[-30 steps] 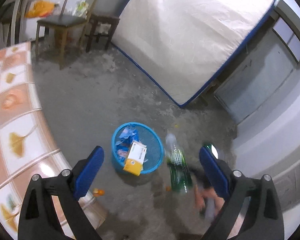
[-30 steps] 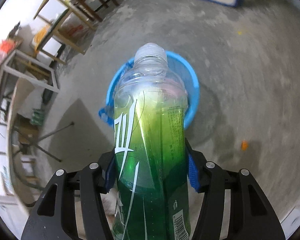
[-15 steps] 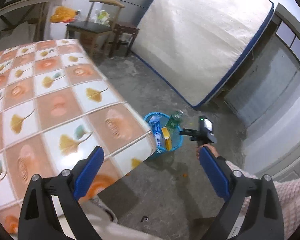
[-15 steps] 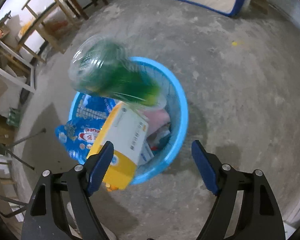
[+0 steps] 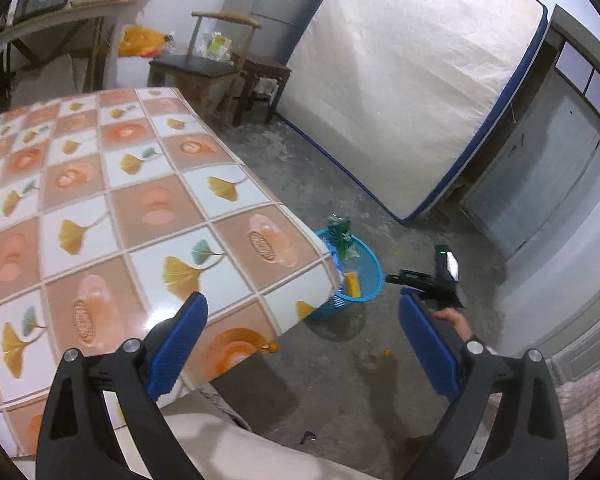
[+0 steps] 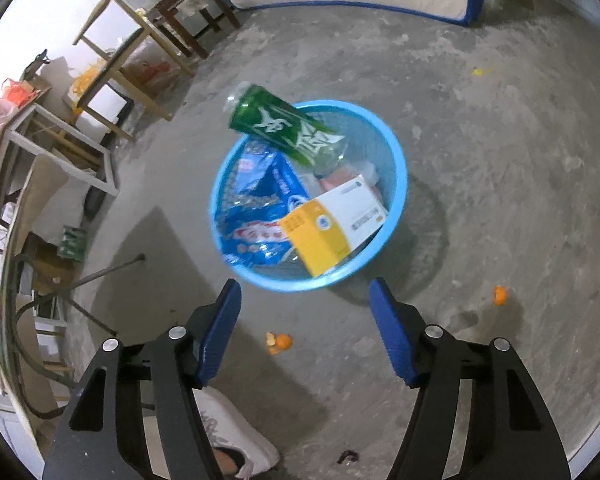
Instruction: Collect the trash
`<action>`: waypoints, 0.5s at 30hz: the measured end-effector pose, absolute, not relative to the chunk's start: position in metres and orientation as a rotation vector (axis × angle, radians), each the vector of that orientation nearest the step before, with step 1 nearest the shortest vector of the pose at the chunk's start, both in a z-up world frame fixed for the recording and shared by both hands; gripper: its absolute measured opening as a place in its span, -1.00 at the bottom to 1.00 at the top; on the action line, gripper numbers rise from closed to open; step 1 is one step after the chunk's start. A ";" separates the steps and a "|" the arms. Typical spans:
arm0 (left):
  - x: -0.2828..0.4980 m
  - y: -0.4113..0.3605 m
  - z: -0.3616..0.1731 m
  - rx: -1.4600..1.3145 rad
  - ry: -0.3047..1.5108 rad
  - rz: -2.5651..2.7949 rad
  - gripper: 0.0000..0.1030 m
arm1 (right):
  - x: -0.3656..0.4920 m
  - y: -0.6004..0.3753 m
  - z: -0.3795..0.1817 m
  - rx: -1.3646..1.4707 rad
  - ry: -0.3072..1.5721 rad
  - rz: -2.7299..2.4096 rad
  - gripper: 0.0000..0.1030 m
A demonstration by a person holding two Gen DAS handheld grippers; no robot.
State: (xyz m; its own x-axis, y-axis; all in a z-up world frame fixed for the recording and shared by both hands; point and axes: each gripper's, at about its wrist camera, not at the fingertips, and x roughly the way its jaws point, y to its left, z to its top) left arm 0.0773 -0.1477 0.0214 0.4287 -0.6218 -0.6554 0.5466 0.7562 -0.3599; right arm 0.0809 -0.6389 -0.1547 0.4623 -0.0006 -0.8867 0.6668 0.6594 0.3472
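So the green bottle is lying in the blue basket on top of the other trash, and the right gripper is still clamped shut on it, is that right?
Not quite. The green bottle does lie in the blue basket, propped on its rim above the other trash, but the right gripper is open, with nothing between its jaws. The right wrist view shows this.

L wrist cam: high over table [image 5: 100, 216], facing floor; R cam: close above; both share basket [image 6: 396, 184].
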 end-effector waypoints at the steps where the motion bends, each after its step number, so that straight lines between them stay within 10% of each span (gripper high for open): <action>1: 0.076 -0.144 0.022 -0.096 0.853 -0.717 0.82 | 0.081 -0.636 -0.150 0.748 1.013 -0.453 0.23; 15: 0.041 -0.085 0.028 -0.138 0.753 -0.407 0.89 | 0.054 -0.432 0.037 0.263 0.710 -0.136 0.84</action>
State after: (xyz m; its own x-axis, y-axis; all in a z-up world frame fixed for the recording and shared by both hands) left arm 0.0405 -0.0854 0.0281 0.6560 -0.4071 -0.6355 0.3093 0.9131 -0.2656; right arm 0.0538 -0.4319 0.0371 0.7513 -0.0338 -0.6592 0.2113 0.9584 0.1917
